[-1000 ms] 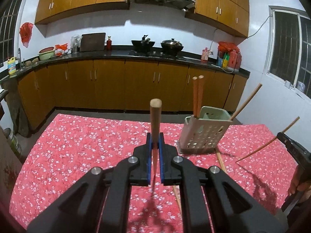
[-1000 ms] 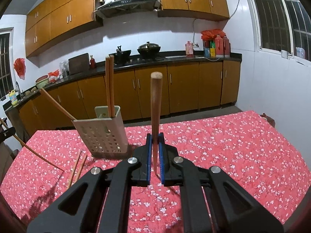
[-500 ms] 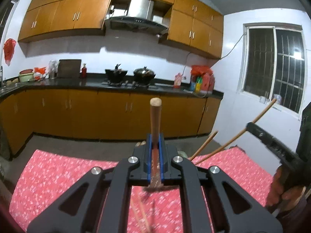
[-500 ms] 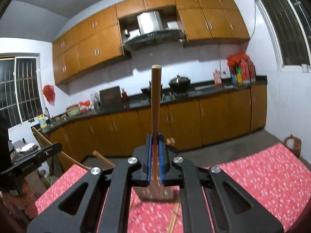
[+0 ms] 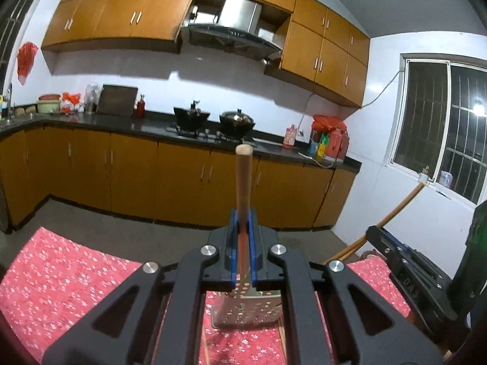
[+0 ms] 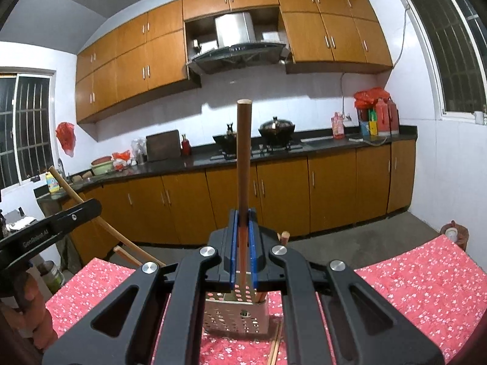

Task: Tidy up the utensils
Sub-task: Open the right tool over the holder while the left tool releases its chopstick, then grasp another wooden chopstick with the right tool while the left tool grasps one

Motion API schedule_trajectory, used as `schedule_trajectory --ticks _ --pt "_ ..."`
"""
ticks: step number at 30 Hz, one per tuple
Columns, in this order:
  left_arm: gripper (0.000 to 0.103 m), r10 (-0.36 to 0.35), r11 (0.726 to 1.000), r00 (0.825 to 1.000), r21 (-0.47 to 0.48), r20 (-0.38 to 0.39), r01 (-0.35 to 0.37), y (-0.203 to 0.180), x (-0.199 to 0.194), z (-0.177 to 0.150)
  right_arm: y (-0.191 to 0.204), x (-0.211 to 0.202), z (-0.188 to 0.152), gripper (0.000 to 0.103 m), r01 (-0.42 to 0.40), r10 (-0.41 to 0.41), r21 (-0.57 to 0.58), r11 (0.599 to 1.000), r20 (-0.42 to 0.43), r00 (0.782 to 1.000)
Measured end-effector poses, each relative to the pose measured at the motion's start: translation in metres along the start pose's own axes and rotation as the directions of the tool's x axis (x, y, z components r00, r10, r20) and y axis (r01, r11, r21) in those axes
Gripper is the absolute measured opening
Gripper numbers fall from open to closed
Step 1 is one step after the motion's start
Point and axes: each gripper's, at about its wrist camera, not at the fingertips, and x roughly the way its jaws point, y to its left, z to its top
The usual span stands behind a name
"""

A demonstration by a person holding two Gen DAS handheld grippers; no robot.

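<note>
both hand-held grippers clamp one chopstick each: left hand-held gripper, right hand-held gripper. advice: tip each chopstick vertical above the perforated holder before lowering.

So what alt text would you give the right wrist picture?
The right gripper is shut on an upright chopstick above a perforated utensil holder on a red floral tablecloth, kitchen cabinets behind.
</note>
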Motion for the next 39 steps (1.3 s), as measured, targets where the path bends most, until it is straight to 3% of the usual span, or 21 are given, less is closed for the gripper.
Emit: schedule_trajectory --ticks 11,14,18,26,31,33,36,37,39 --pt "0.008 -0.002 1.000 0.995 -0.002 -0.099 0.001 0.007 0.040 -0.029 0.000 0.028 -0.019 0.008 -0.027 0.028 0.012 1.000 -0.111 0.993" --pt "0.014 -0.010 1.000 0.994 -0.011 -0.108 0.009 0.008 0.041 -0.031 -0.001 0.028 -0.021 0.009 -0.030 0.032 0.020 0.999 -0.122 0.992" --pt "0.020 -0.009 1.000 0.995 -0.014 -0.097 0.007 0.009 0.035 -0.030 -0.003 0.022 -0.018 0.020 -0.030 0.033 0.028 0.999 -0.109 0.993" --pt "0.022 -0.015 0.999 0.999 -0.043 -0.047 0.012 0.013 0.002 -0.024 -0.005 -0.019 -0.005 0.020 -0.045 0.046 0.035 0.998 -0.026 0.999" --pt "0.025 0.014 0.999 0.999 -0.037 -0.039 -0.015 0.023 -0.033 -0.035 -0.017 -0.051 -0.019 0.020 -0.013 0.013 0.032 0.999 -0.021 1.000" --pt "0.025 0.052 0.998 0.996 -0.020 -0.072 -0.053 0.030 -0.043 -0.052 -0.025 -0.054 -0.039 0.020 0.028 -0.027 0.020 0.999 -0.074 0.997" --pt "0.026 0.112 0.994 0.984 0.012 -0.140 -0.111 0.041 -0.045 -0.079 -0.040 -0.042 -0.078 0.020 0.073 -0.066 0.025 0.997 -0.217 0.974" --pt "0.026 0.125 0.992 0.976 0.020 -0.181 -0.124 0.046 -0.043 -0.093 -0.043 -0.036 -0.089 0.020 0.087 -0.076 0.030 0.996 -0.263 0.962" --pt "0.026 0.147 0.989 0.960 0.021 -0.238 -0.146 0.055 -0.040 -0.113 -0.052 -0.018 -0.124 0.020 0.108 -0.075 0.060 0.992 -0.398 0.914"
